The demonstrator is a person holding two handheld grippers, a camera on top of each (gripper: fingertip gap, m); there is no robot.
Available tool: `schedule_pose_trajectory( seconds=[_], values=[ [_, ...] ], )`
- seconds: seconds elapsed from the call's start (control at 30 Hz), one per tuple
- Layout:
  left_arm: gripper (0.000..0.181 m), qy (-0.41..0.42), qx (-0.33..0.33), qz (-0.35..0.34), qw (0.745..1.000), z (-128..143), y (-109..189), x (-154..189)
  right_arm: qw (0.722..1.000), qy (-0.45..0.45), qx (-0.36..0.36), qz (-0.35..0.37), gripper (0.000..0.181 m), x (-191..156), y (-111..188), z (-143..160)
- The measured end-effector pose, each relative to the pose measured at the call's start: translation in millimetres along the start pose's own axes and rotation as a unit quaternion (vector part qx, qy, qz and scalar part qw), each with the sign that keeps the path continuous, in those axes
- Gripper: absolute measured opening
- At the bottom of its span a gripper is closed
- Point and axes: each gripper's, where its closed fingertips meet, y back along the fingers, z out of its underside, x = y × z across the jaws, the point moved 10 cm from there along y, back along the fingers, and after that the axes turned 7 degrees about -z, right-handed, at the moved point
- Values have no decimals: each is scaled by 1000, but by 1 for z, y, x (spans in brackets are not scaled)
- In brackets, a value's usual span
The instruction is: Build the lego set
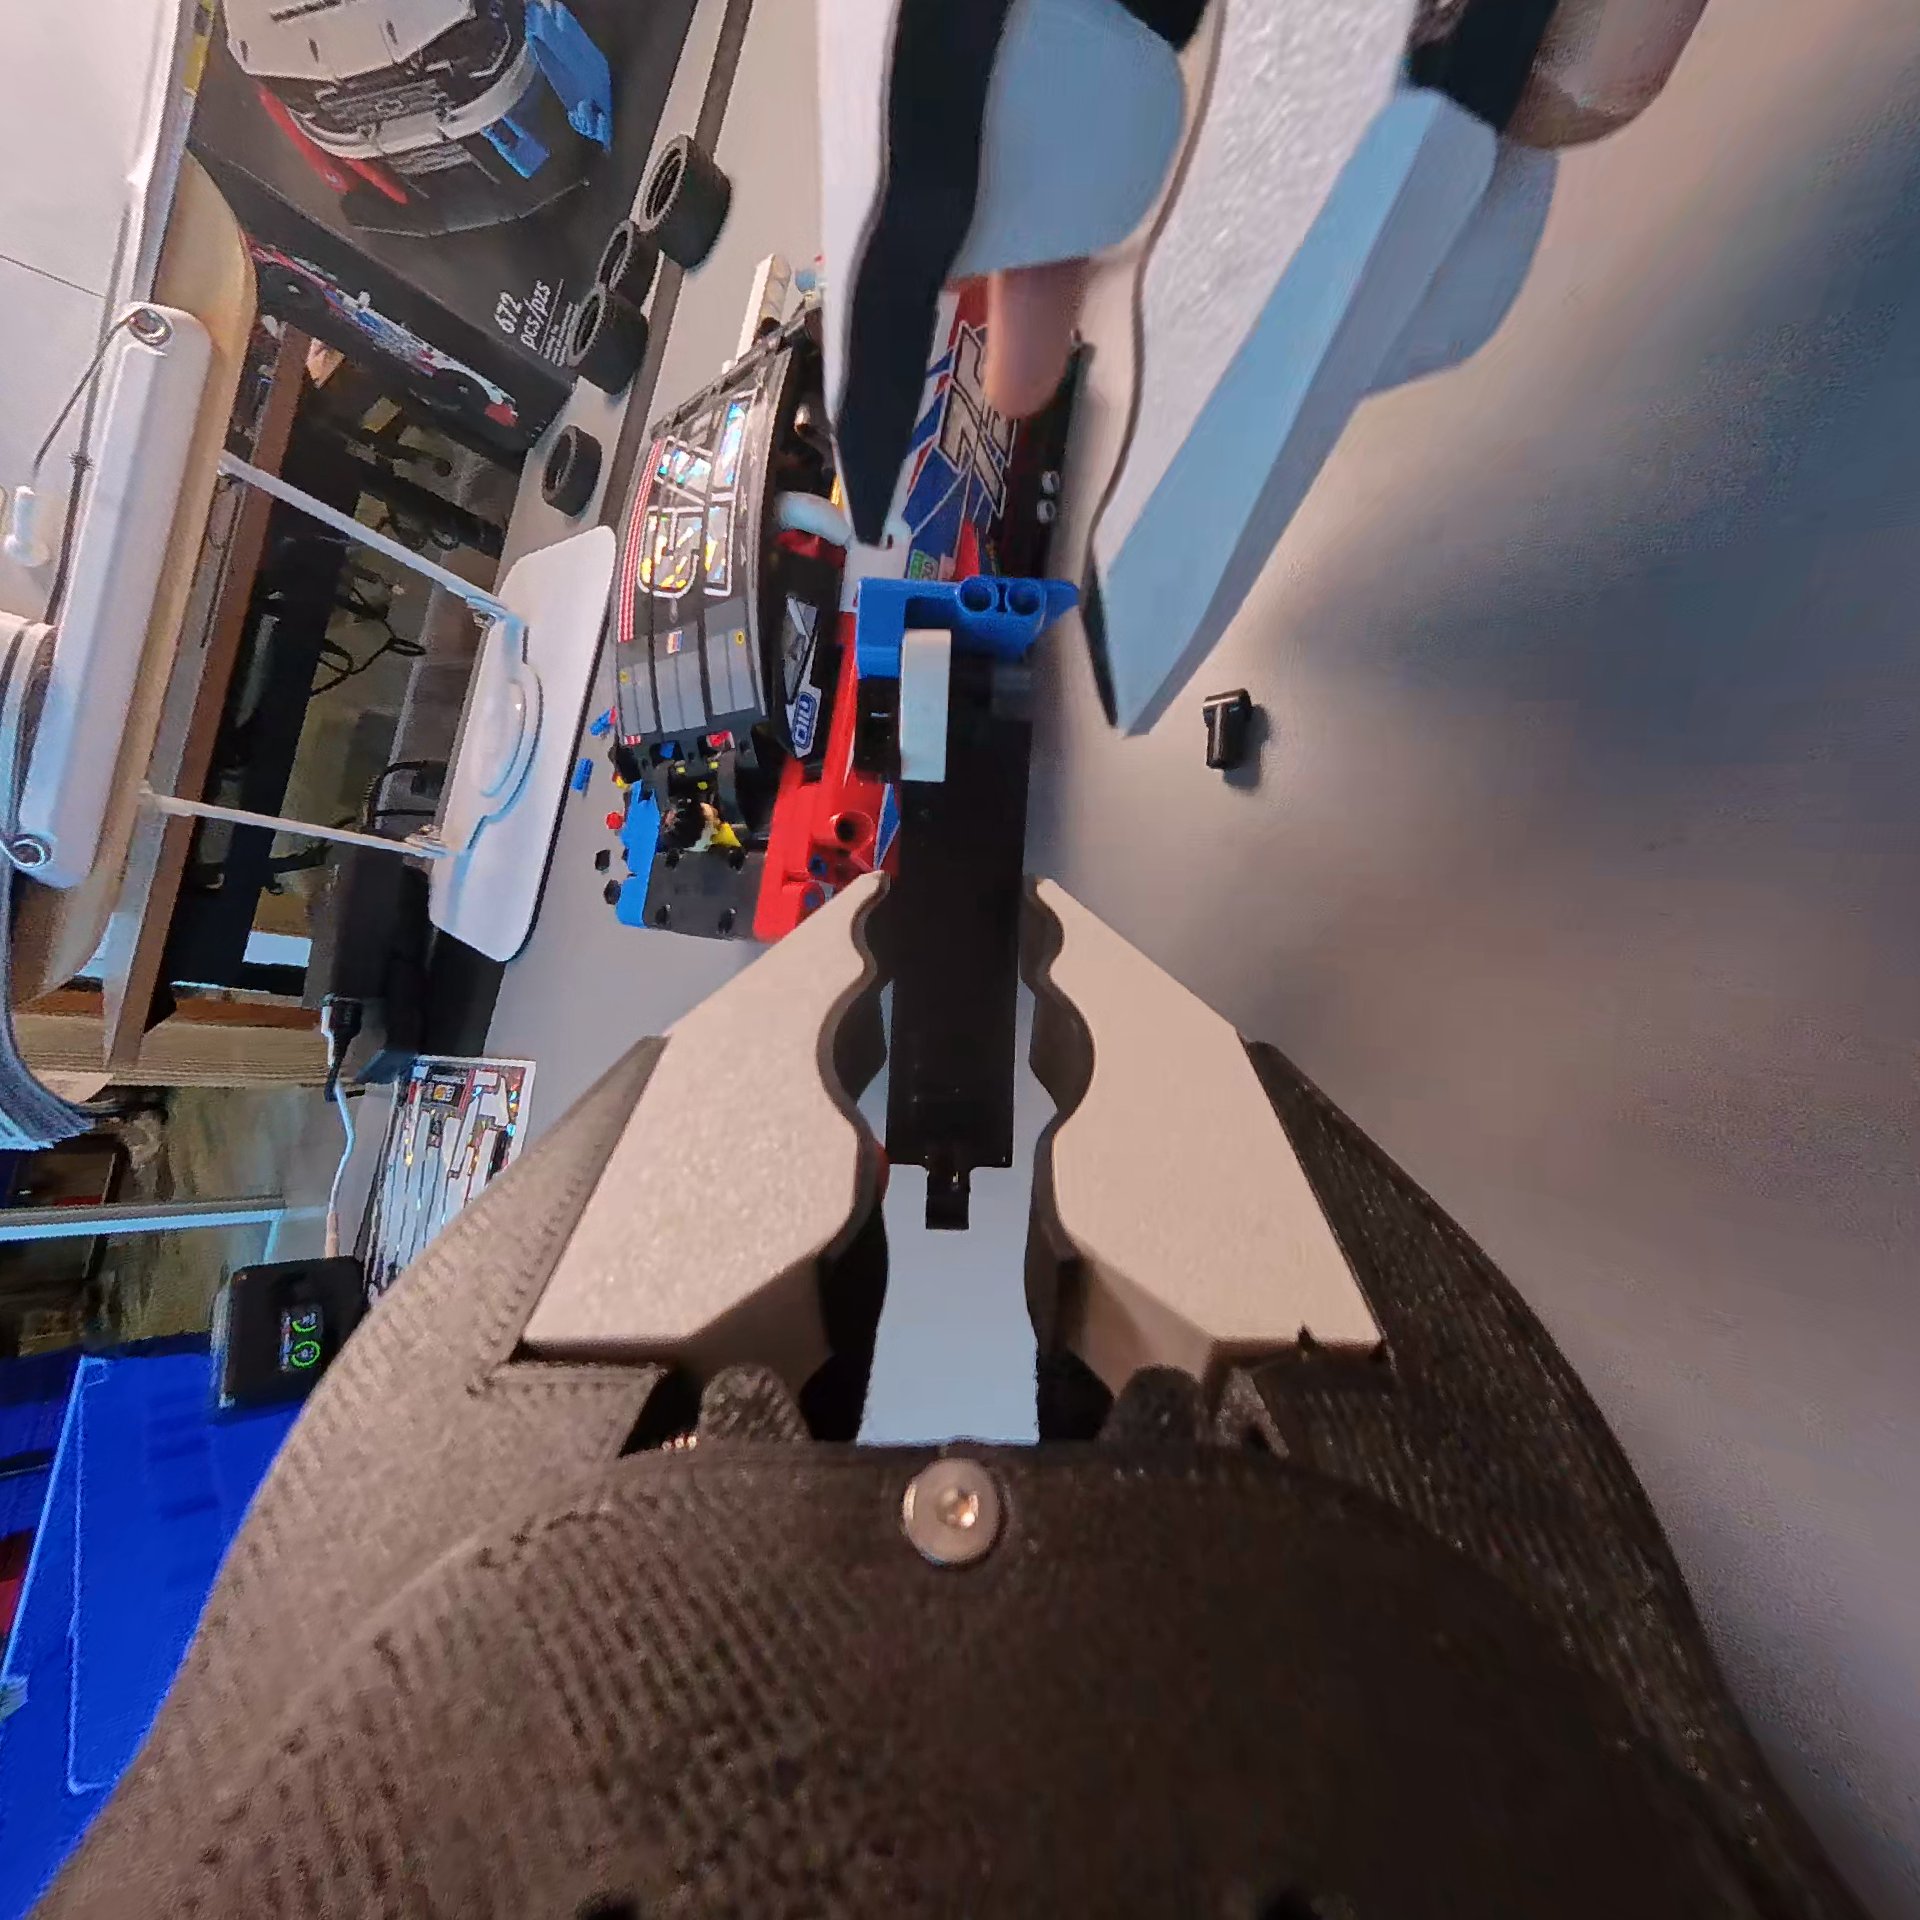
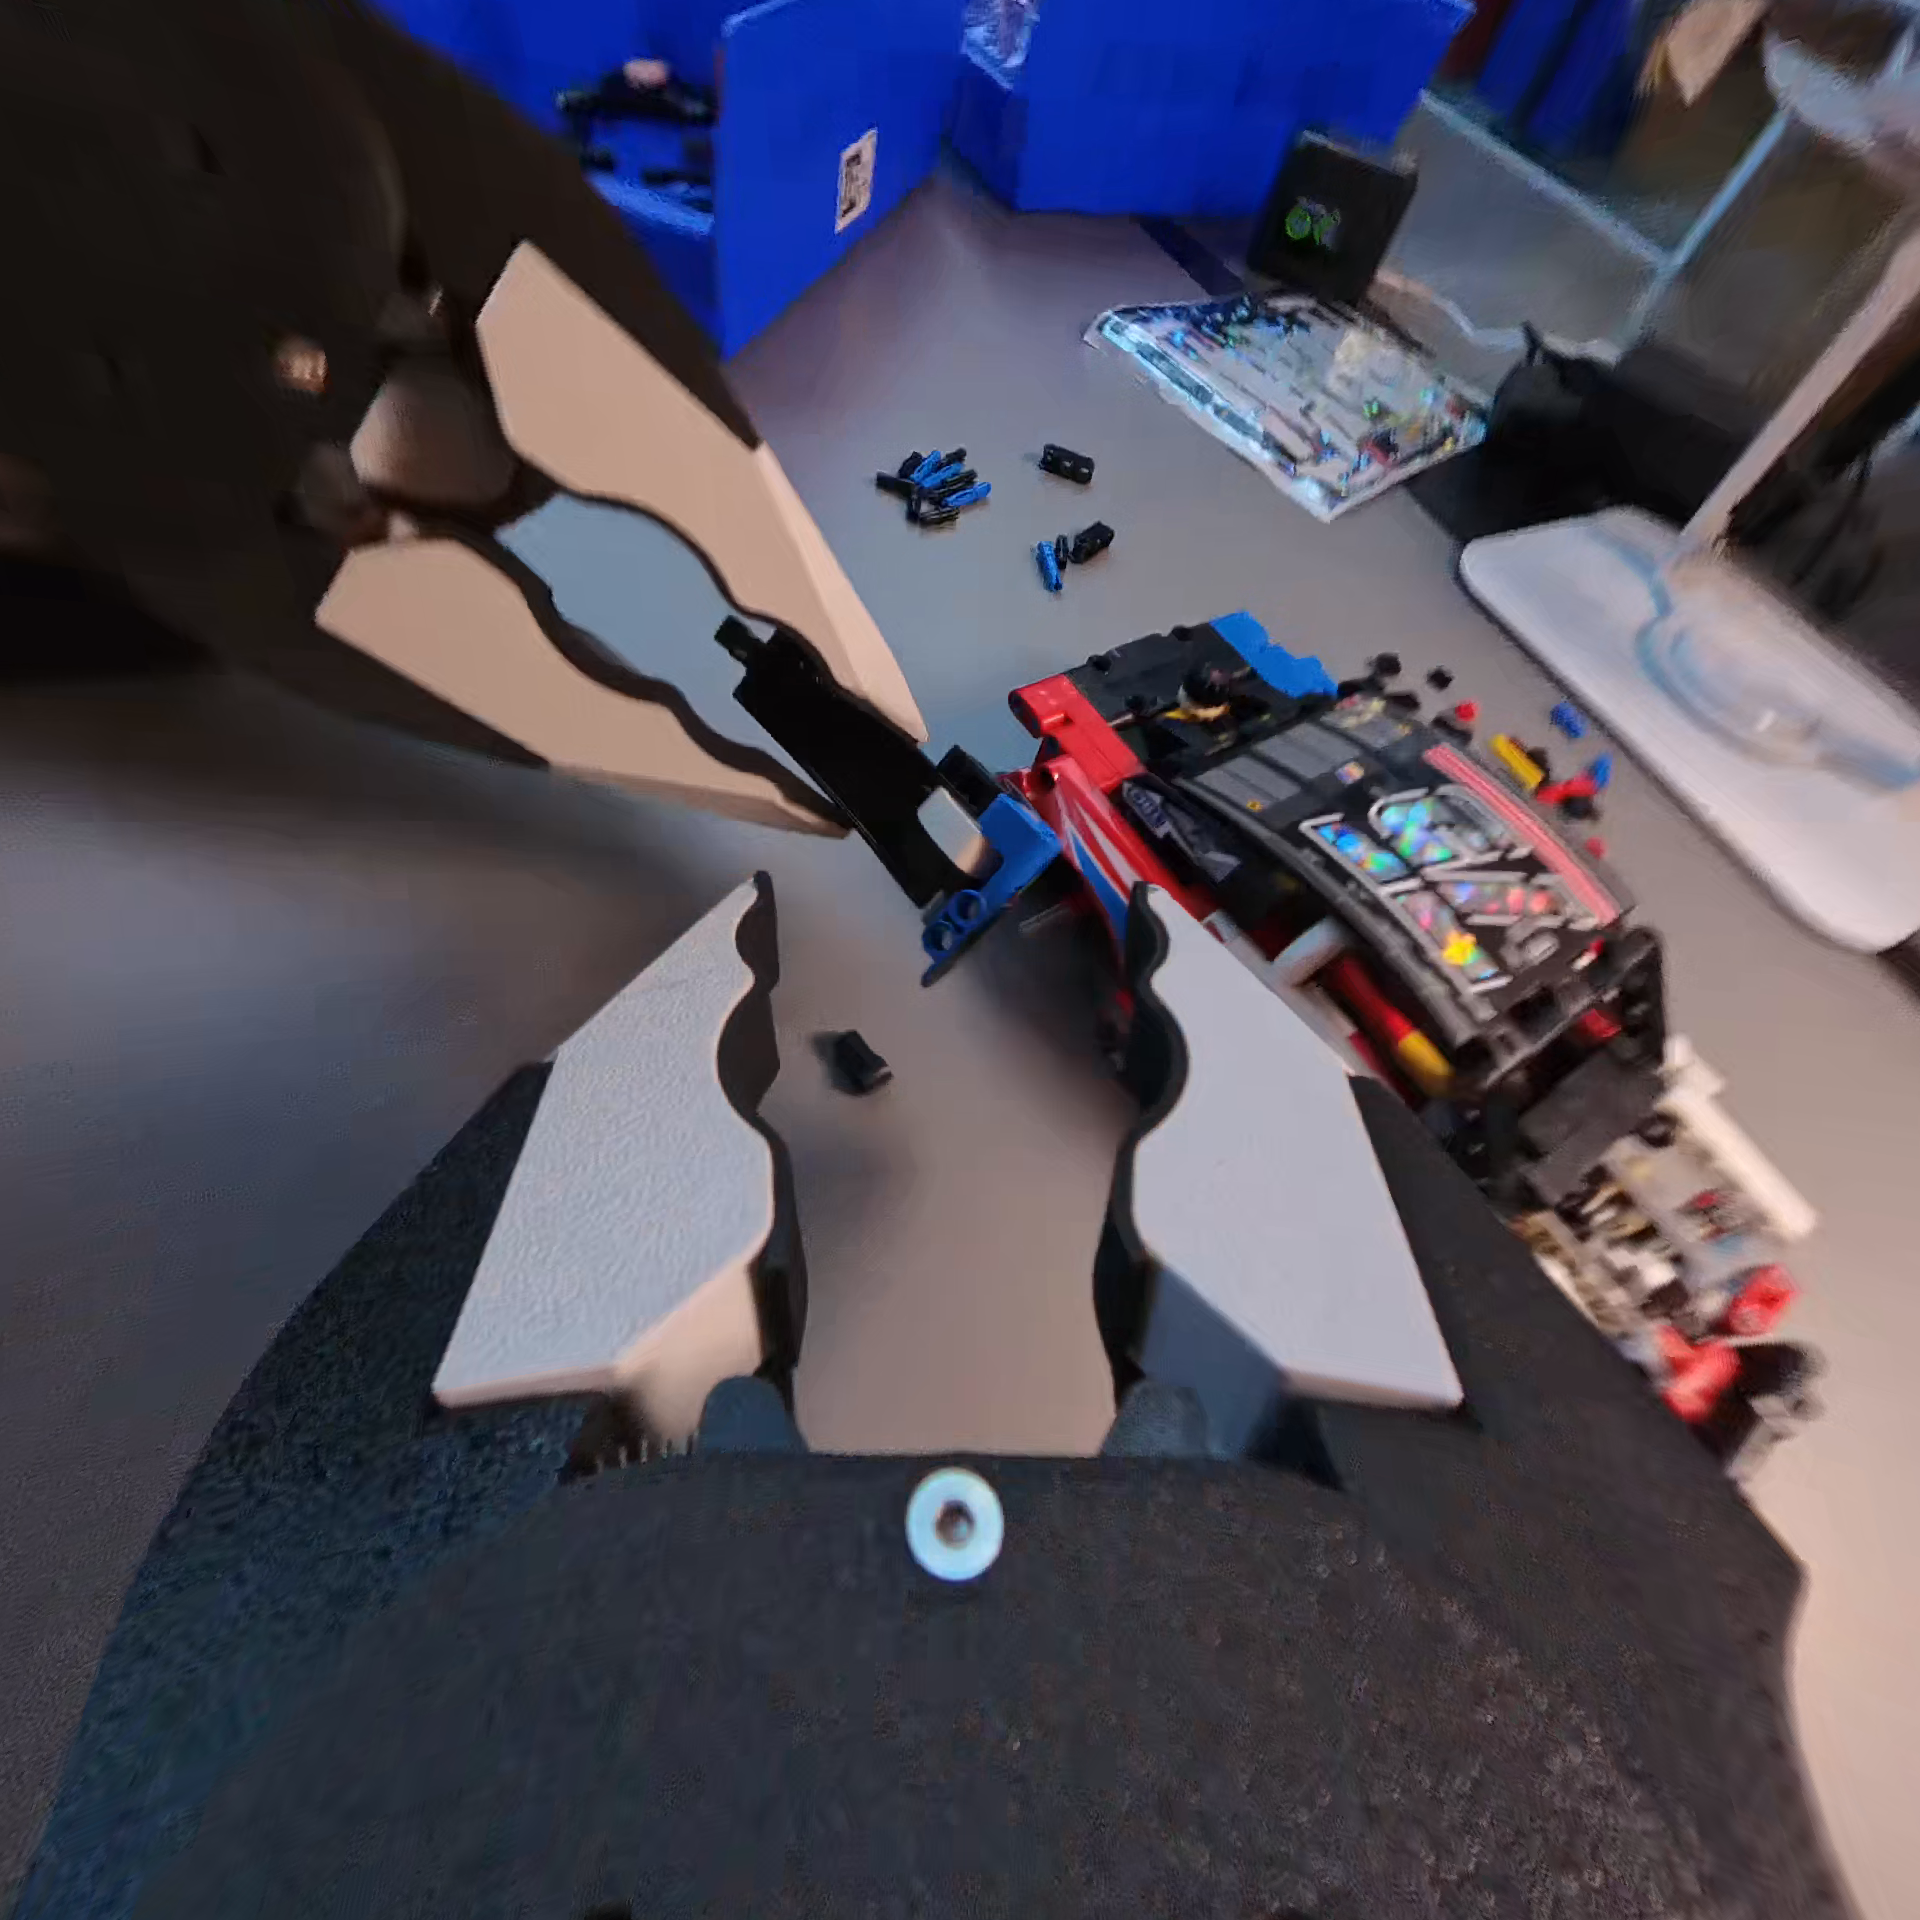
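My left gripper (image 1: 958,894) is shut on a long black panel (image 1: 956,997) whose far end carries a blue piece (image 1: 966,613) and a white piece, held against the side of the red, black and blue car model (image 1: 717,623). In the right wrist view the left gripper (image 2: 878,779) holds that panel (image 2: 831,738) at the car (image 2: 1403,883). My right gripper (image 2: 951,914) is open and empty, just in front of the blue piece (image 2: 997,862). A small black piece (image 2: 854,1060) lies on the table between its fingers; it also shows in the left wrist view (image 1: 1228,727).
Loose blue and black pins (image 2: 935,483) lie beyond the car. A sticker sheet (image 2: 1299,395), blue bins (image 2: 831,156) and a white stand base (image 2: 1683,707) ring the table. The set's box (image 1: 416,208) and several tyres (image 1: 623,312) stand behind the car. My hands' fingertips stand some 5 centimeters from each other.
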Motion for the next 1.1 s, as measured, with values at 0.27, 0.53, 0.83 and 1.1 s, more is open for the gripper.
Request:
schedule_pose_trajectory(
  seconds=[0.27,0.53,0.83,1.1],
  values=[
    [21,-2,18,35,999,-11,9,-2,947,307,-82,-37,60,-2,-1,-12],
    [21,24,24,55,998,-11,17,-4,938,344,-43,-23,35,-8,-6,-8],
    [21,0,5,55,998,-14,12,-2,909,396,-133,8,40,-12,-16,-7],
    [21,9,-12,61,998,-10,10,0,911,383,-156,16,38,-17,-26,-5]
  ],
)
